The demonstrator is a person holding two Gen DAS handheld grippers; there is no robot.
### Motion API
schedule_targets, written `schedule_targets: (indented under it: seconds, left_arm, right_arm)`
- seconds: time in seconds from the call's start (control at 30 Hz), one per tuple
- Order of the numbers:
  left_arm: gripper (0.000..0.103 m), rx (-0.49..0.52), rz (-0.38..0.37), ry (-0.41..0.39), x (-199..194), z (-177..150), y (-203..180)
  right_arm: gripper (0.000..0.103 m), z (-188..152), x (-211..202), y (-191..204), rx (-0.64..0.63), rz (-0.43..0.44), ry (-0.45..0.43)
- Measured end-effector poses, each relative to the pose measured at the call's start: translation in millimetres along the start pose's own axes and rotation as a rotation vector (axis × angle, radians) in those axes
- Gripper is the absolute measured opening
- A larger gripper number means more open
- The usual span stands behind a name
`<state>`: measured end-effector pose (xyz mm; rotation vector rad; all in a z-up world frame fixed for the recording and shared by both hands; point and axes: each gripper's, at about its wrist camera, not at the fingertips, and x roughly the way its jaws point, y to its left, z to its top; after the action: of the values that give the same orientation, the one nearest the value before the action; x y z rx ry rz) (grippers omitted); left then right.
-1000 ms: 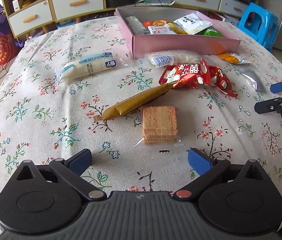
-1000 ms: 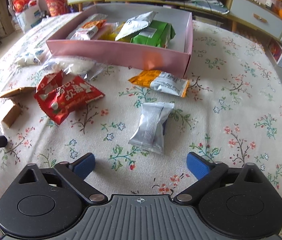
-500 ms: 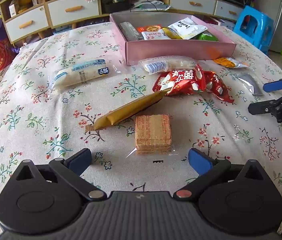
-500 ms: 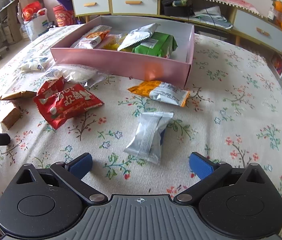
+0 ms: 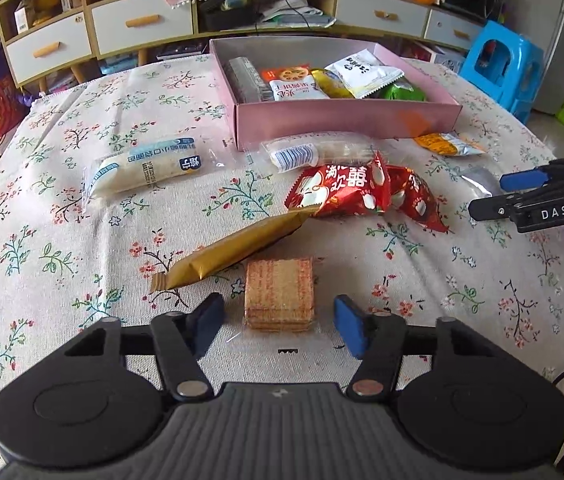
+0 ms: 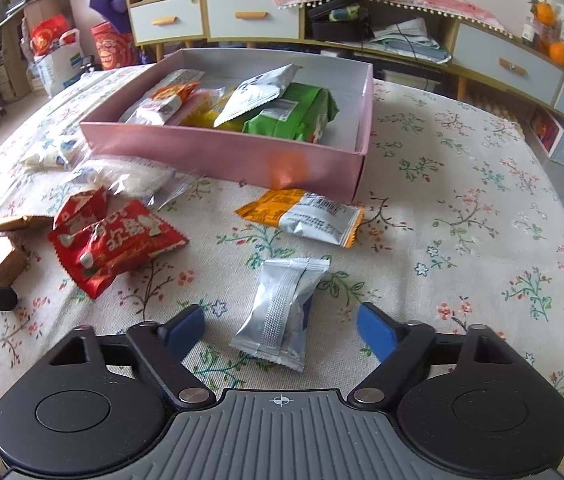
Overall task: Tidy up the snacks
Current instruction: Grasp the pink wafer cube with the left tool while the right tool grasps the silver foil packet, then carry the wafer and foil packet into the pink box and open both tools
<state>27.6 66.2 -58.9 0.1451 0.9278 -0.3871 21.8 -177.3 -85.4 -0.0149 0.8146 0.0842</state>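
Seven snacks lie loose on the table (image 5: 62, 240) by one pink box (image 5: 345, 118). Left tongs (image 5: 279, 322), closing, flank clear-wrapped wafers (image 5: 280, 294) untouched; right tongs (image 6: 280, 330), closing, flank a silver pack (image 6: 282, 312) untouched.

Both grippers' jaws just closing, unshut

Bench cloth (image 5: 62, 216): matt woven fabric, floral print.
Pink box (image 6: 222, 156): smooth matt card.
Silver packet (image 6: 282, 312): shiny foil, crimped seam.
Red packet (image 5: 345, 192): glossy crinkled film.
Gold stick packet (image 5: 234, 252): satin foil.
Wafer stack (image 5: 280, 296): clear film over rough biscuit.
Fingers (image 5: 347, 330): matt blue pads.
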Motion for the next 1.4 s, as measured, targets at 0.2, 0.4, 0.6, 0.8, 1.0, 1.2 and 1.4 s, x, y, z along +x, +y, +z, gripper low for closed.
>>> schedule_targets:
  seconds: [0.2, 0.4, 0.6, 0.8, 1.0, 1.2, 1.4]
  left_arm:
    - [0.036, -0.029, -0.015, 0.007, -0.3, 3.1, 1.9]
    - [0.034, -0.059, -0.052, 0.023, -2.1, 5.0, 5.2]
    - [0.034, -0.087, -0.088, 0.049, -4.4, 6.2, 5.5]
    - [0.034, -0.084, -0.105, 0.073, -8.2, 9.1, 1.7]
    - [0.033, -0.071, -0.137, 0.084, -16.7, 13.7, -5.4]
    - [0.032, -0.075, -0.156, 0.054, -27.4, 22.5, -11.9]
    - [0.032, -0.094, -0.167, 0.013, -33.7, 36.6, -18.0]
  right_arm:
    - [0.049, 4.3, -0.7, -1.2, 0.020, -0.014, -0.005]
    - [0.027, 8.8, -0.9, -0.4, 0.033, -0.019, 0.008]
    - [0.026, 13.6, -2.7, -4.8, 0.078, -0.020, 0.049]
    - [0.026, 18.4, -8.0, -15.3, 0.176, 0.013, 0.094]
    - [0.026, 24.5, -21.9, -25.5, 0.261, 0.060, 0.090]
    - [0.026, 32.3, -32.3, -32.5, 0.320, 0.093, 0.076]
    - [0.026, 43.7, -39.5, -35.0, 0.350, 0.119, 0.045]
